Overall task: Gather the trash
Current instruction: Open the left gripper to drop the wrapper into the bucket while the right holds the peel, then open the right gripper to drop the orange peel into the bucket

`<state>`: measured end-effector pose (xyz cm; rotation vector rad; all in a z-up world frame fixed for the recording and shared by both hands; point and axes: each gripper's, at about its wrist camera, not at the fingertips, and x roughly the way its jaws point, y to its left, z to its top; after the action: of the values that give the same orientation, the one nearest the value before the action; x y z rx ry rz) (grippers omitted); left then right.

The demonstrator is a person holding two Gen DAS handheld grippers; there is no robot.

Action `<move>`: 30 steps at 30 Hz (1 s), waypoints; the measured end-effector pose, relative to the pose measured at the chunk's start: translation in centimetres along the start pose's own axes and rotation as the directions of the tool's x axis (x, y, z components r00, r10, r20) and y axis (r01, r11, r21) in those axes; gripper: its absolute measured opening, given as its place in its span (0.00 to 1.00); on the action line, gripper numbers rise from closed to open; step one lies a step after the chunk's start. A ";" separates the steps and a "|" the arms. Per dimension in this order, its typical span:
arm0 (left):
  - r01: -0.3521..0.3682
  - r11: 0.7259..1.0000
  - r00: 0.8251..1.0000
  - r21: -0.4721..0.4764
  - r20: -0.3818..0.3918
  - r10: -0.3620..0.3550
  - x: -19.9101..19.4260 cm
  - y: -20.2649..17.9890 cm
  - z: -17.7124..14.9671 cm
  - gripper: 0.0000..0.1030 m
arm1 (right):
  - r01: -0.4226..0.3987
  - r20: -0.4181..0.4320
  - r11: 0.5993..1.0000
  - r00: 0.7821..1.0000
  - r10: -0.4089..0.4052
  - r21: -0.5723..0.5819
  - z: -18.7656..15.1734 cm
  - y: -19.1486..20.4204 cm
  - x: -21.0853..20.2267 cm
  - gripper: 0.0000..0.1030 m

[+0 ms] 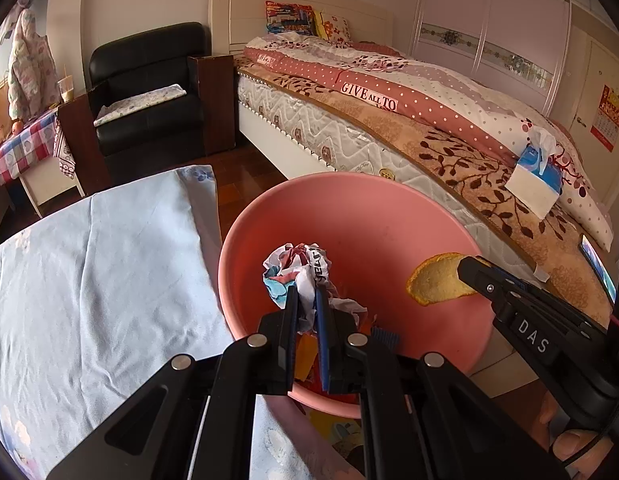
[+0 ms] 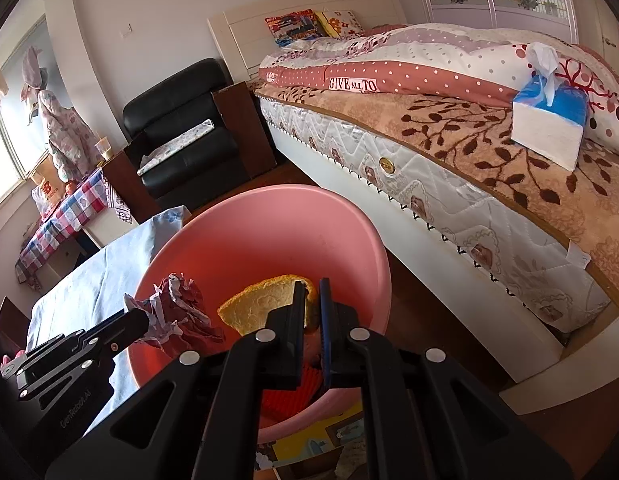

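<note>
Bright daylight enters from a window (image 2: 13,120) at far left, overexposed. Both fisheye views curve strongly, with dark vignetted corners. Focus is sharp; colours look warm.

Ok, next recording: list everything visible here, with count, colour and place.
basin: 1, pink, beside the bed
crumpled paper: 1, white, red and blue, over the basin, held
orange peel: 1, orange, over the basin, held
cloth: 1, pale blue, left of the basin
bed: 1, patterned covers, right
tissue box: 1, blue and white, on the bed
armchair: 1, black, beside the headboard
left claw: black, shut on the paper
right claw: black, shut on the peel
</note>
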<state>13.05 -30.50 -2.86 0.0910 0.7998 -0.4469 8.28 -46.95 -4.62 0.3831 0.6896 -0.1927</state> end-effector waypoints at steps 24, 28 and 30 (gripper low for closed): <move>-0.005 0.999 1.000 -0.046 -0.004 0.005 0.9 0.8 -0.2 0.37 | 0.002 -0.026 1.000 1.000 -0.003 -0.021 -0.2 0.6 1.5 0.07; -0.003 0.998 1.000 -0.061 0.003 0.003 0.8 1.1 -0.1 0.44 | 0.003 -0.028 1.000 1.000 -0.004 -0.023 -0.2 0.7 1.7 0.07; 0.000 0.998 1.000 -0.069 0.007 0.000 0.7 1.3 -0.1 0.45 | 0.004 -0.029 1.000 1.000 -0.004 -0.025 -0.2 0.7 1.8 0.07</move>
<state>13.97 -29.55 -3.51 0.0248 0.8075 -0.4189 9.76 -46.29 -5.71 0.3611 0.7205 -0.1824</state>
